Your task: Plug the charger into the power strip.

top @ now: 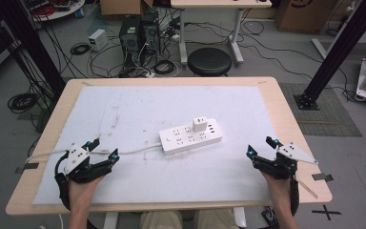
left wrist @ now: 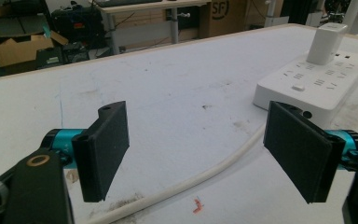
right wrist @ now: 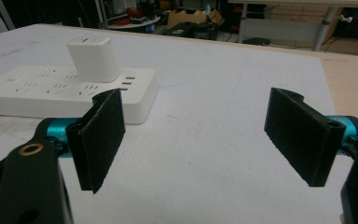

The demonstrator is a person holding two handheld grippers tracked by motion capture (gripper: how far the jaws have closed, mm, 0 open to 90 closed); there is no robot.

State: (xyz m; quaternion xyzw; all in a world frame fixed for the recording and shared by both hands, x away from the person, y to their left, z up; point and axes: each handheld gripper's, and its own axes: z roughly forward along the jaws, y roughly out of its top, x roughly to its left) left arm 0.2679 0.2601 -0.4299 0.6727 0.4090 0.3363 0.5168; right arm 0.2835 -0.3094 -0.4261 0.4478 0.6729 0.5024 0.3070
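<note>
Nothing has been gripped yet. The left tool is held wide open and empty, with the white cord lying on the desk beneath its jaws. Between the tools sits the power strip, the white charger plugged into it. The right tool is likewise spread wide and empty, the strip ahead to its left; any handling is judged still ahead.

A white power strip and white charger lie on a pale grey mat.
</note>
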